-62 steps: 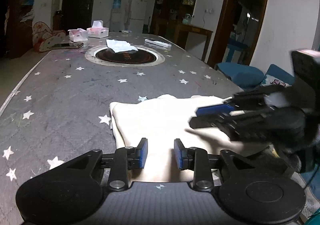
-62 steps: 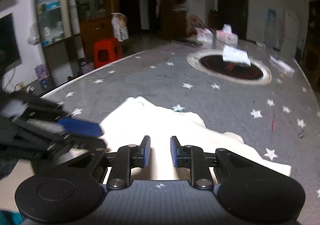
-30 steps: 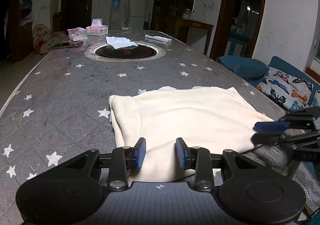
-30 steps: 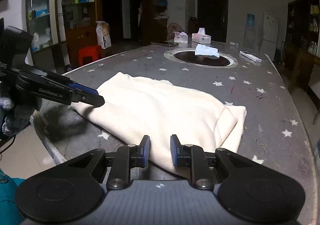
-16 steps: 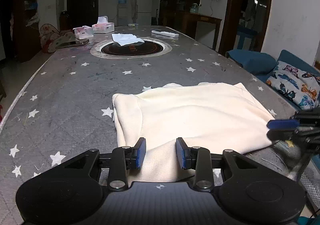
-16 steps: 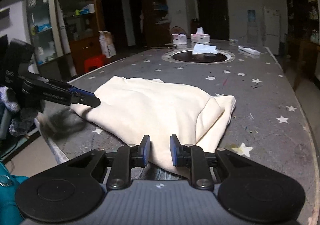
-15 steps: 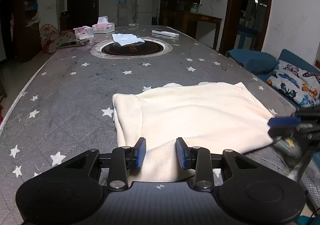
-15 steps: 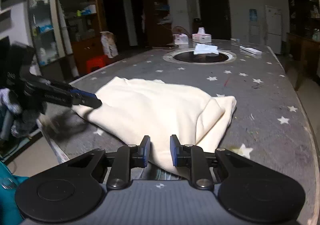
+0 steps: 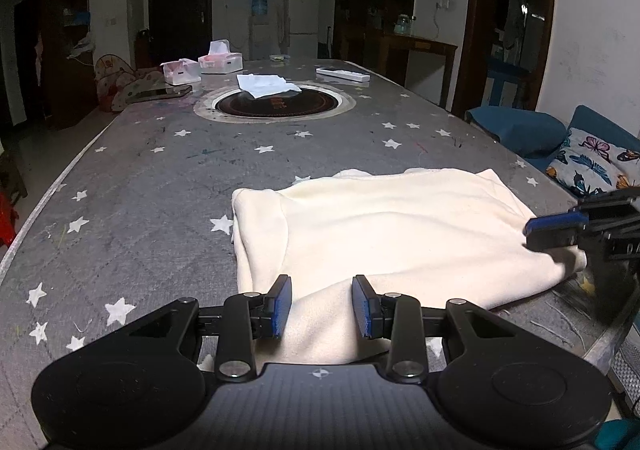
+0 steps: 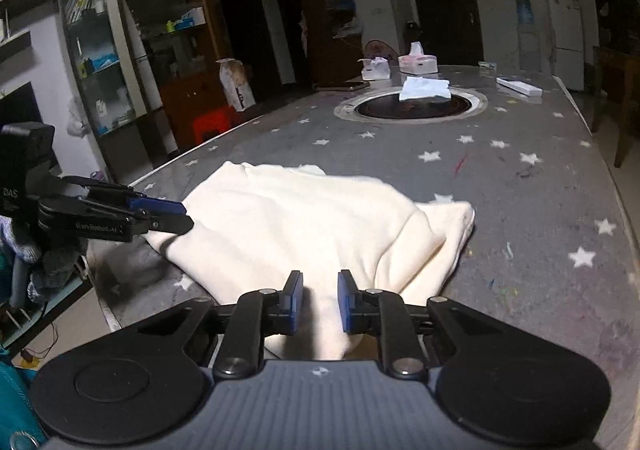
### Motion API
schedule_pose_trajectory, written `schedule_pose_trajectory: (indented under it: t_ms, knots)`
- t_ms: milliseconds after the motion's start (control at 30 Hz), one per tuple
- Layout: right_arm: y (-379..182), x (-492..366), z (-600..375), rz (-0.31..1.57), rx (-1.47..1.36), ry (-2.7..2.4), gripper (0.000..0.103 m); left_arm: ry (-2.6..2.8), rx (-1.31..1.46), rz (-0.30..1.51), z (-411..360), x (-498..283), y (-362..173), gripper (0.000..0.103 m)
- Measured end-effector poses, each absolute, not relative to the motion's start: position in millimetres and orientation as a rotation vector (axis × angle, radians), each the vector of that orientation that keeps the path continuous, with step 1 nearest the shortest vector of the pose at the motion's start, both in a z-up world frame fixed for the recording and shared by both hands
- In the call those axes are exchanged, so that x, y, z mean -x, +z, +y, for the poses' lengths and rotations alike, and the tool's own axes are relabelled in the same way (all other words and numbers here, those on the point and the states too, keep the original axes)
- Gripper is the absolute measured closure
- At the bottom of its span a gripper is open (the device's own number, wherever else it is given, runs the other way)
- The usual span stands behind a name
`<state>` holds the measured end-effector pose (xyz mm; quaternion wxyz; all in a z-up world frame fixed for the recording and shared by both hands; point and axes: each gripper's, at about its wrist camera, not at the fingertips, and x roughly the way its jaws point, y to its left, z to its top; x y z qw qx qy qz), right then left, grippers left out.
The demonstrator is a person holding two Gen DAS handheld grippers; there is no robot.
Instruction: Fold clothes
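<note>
the cream garment (image 9: 392, 234) is lying folded at the near edge of the star-patterned table (image 9: 152, 177). the left gripper (image 9: 320, 308) is hovering with its jaws parted over the garment's near hem, gripping nothing. the right gripper (image 10: 318, 300) is likewise standing parted and empty at the opposite near corner of the cloth.

A cream garment (image 10: 304, 226) lies folded on the grey star-patterned table (image 10: 520, 185), near its closest edge. The right gripper (image 10: 318, 302) hovers just at the garment's near edge, its blue-padded fingers (image 10: 294, 300) parted with cloth showing between them. The left gripper (image 10: 176, 217) reaches in from the left, its tips touching the garment's left corner. Beyond the garment, a white cloth (image 10: 424, 87) rests on the round dark inset (image 10: 412, 105), with tissue boxes (image 10: 416, 61) farther back.
</note>
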<state>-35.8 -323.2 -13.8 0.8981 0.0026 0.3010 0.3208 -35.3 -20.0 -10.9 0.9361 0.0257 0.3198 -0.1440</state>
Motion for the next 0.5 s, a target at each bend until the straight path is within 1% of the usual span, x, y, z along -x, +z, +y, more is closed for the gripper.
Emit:
schedule_pose_trajectory:
  t_ms: [133, 300, 500]
  knots:
    - [-6, 29, -312, 0.597, -0.013, 0.638, 0.086, -0.305, -0.055, 0.655, -19, 35, -10, 0.066]
    - [-22, 18, -309, 0.644, -0.014, 0.586, 0.087, -0.344, -0.055, 0.653, -14, 35, -9, 0.066]
    - [-9, 17, -299, 0.6, 0.037, 0.506, 0.087, -0.411, -0.057, 0.638, -20, 29, -3, 0.063]
